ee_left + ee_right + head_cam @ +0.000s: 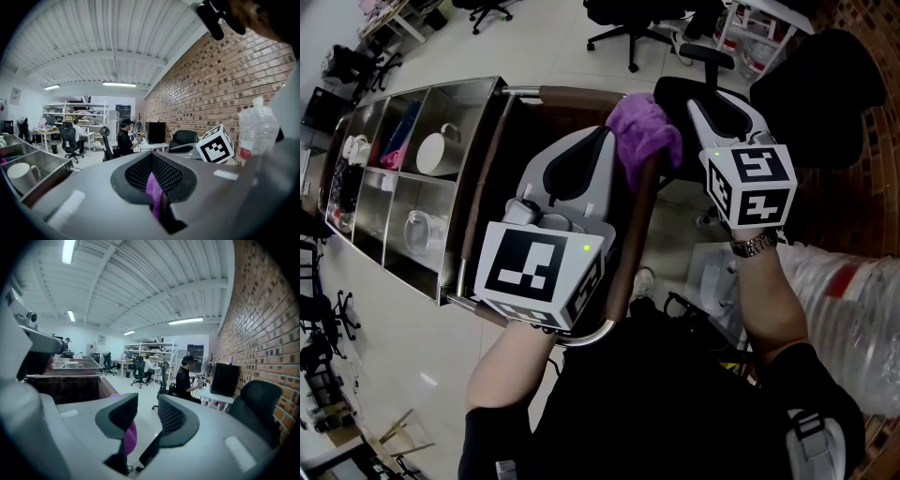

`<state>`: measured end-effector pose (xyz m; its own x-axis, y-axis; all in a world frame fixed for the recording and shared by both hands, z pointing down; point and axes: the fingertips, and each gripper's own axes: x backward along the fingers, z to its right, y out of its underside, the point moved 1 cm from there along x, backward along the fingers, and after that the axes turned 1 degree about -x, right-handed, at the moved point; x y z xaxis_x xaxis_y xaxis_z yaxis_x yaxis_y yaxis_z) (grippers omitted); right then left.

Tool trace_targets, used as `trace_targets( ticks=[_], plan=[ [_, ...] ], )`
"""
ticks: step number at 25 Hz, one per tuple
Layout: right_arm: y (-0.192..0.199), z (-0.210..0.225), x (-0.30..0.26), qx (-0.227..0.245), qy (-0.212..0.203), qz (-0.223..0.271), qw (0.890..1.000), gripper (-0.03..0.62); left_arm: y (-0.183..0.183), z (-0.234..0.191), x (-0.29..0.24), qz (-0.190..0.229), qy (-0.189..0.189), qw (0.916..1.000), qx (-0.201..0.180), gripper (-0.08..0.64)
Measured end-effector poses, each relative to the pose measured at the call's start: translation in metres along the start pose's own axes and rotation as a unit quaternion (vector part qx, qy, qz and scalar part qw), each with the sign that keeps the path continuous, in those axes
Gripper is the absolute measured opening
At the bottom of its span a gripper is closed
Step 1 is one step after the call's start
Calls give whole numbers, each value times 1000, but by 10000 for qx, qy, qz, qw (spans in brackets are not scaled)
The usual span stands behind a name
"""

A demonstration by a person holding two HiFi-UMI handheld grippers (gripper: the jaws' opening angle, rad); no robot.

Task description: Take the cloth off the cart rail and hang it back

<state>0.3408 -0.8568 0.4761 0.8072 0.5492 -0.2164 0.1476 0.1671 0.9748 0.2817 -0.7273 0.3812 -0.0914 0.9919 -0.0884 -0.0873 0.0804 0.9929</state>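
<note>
Cloth: purple fluffy cloth (645, 131), bunched over the far corner of the brown tubular rail (630, 253) of the stainless-steel cart (441, 94); it rests on the rail and is not lifted clear.
Left hold: the left gripper (602, 141) has its fingers pressed together on a fold of the cloth. This probably anchors the fabric so it cannot slide off the round rail.
Right hold: the right gripper (684, 94) sits just beside the bunch on its far side. Its fingers are spread and nothing is between them, so it looks free to take a new bite or to tidy the drape.
Stage: with the cloth on the rail and one side pinched, this is either the start of the lift or the end of the re-hang; these views do not settle which.
Left gripper view: only here is the pinch plain, a thin purple strip (153, 190) caught between the ribbed pads (136, 173).
Right gripper view: it shows bare floor through the open gap (147, 401), and the cloth (130, 437) below and behind one finger rather than between the two.
Head view: it alone shows the drape over the rail, and the cart's compartments with a white mug (441, 150).
</note>
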Motion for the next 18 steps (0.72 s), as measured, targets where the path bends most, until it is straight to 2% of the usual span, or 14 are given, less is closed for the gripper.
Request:
trace_targets(
  ticks=[5, 10, 14, 18],
  plan=[
    [-21, -19, 15, 85, -149, 330, 9993, 123, -1, 3, 12, 23, -59, 10000, -1, -3],
    [-45, -47, 37, 228, -250, 747, 9966, 52, -7, 8, 28, 99, 9, 9999, -39, -3],
    [-65, -66, 67, 377, -187, 1068, 9934, 9, -22, 19, 48, 262, 130, 9995, -103, -3],
    [-79, -100, 101, 567, -121, 1282, 9900, 0, -33, 27, 84, 445, 289, 9984, -192, -3]
  ],
)
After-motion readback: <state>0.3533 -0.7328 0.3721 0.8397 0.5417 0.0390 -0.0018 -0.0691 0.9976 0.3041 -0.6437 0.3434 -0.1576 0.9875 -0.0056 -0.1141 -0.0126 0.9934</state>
